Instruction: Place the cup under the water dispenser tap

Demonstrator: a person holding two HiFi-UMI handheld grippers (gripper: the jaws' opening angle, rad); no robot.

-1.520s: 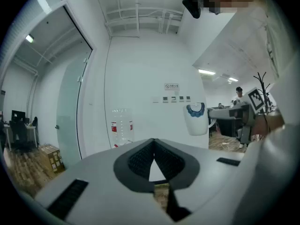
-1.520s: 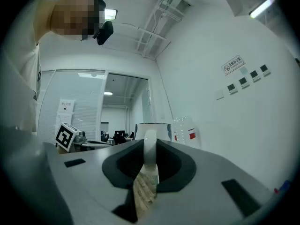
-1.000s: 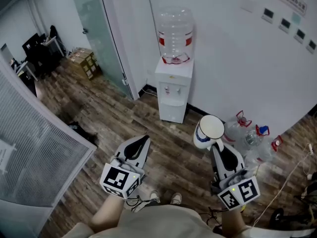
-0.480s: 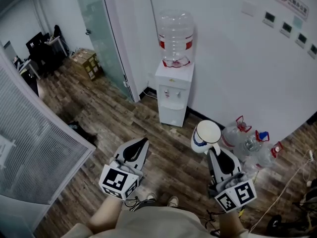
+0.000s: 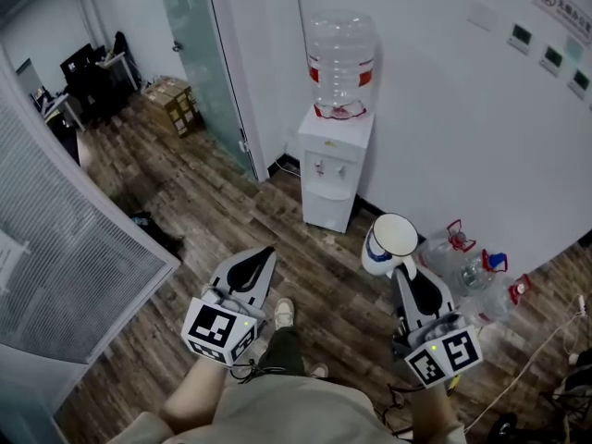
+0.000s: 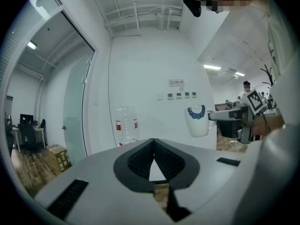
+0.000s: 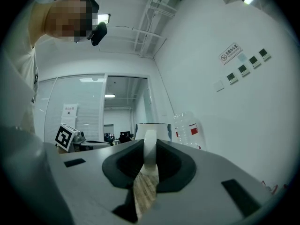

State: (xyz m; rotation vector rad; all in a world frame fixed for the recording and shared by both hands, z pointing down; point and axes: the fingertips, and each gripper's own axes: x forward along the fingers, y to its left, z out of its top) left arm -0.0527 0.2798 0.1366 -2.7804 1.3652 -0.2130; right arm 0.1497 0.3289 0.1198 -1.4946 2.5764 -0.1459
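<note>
A white cup point(image 5: 389, 242) with a blue pattern hangs in the air, upright, with my right gripper point(image 5: 403, 268) shut on its handle point(image 7: 149, 153). The white water dispenser point(image 5: 335, 169) stands against the wall ahead, a clear bottle point(image 5: 341, 61) on top and its taps point(image 5: 323, 166) on the front. The cup is well short of it and slightly to its right. My left gripper point(image 5: 262, 257) is held level at the left, shut with nothing in it. The left gripper view shows the cup point(image 6: 197, 121) off to the right and the bottle point(image 6: 125, 124) ahead.
Several empty water bottles point(image 5: 474, 265) lie on the wooden floor right of the dispenser. A glass door point(image 5: 199, 54) stands left of it, with cardboard boxes point(image 5: 173, 105) beyond. A blind-covered partition point(image 5: 65, 257) runs along the left. Cables point(image 5: 536, 359) trail at the lower right.
The person has stepped forward: a shoe now shows between the grippers. The dispenser has shifted slightly right in the view. The cup stays gripped in the right gripper.
</note>
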